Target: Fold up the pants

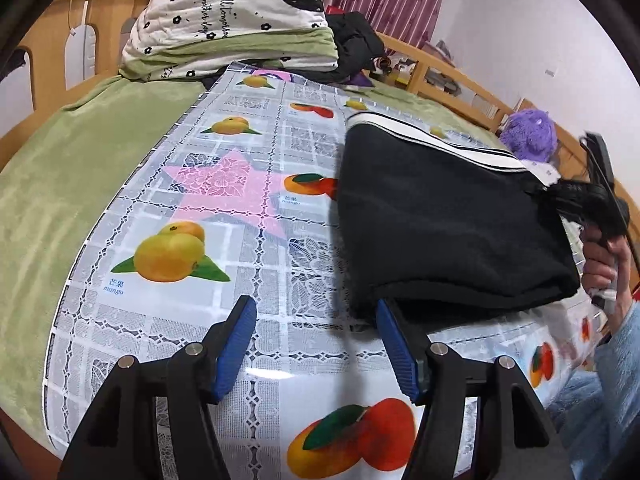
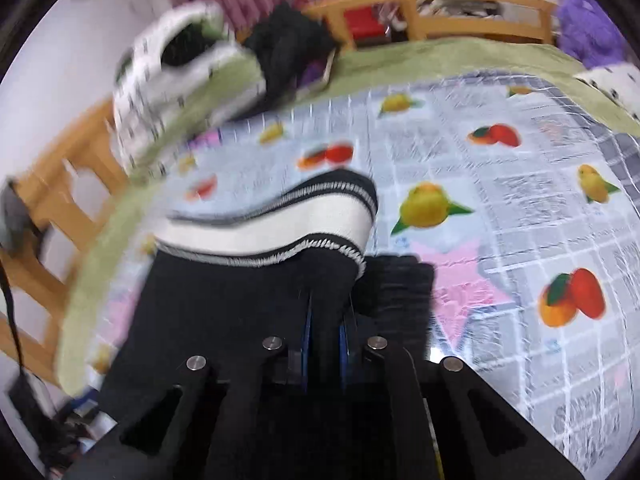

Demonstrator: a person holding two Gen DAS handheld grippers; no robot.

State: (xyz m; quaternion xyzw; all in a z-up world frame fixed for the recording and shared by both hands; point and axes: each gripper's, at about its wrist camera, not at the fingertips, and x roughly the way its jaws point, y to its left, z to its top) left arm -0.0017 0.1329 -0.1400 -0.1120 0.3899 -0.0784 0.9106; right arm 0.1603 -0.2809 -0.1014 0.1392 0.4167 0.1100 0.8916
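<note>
My bed has a soft green blanket [image 1: 60, 184] on it, and it fills the left side of the left wrist view. On top of the blanket lies a shiny cloth with fruit pictures [image 1: 192, 216], and it covers the middle and bottom of both views. The black pants [image 1: 440, 232] lie folded on that cloth at the right of the left wrist view, with a white and black stripe [image 1: 440, 140] along their top edge. A pile of folded bedding [image 1: 228, 20] sits at the top, and a purple fuzzy toy [image 1: 528, 136] is at the far right by the wooden rail [image 1: 448, 68]. My left gripper [image 1: 316, 344] is at the bottom of its view. Its blue pads [image 1: 236, 348] are wide apart and hold nothing, and the right one just touches the near edge of the pants. My right gripper [image 2: 326, 320] is at the bottom middle of its blurry view. It is pinched tight on the black pants cloth, just under the stripe.
</note>
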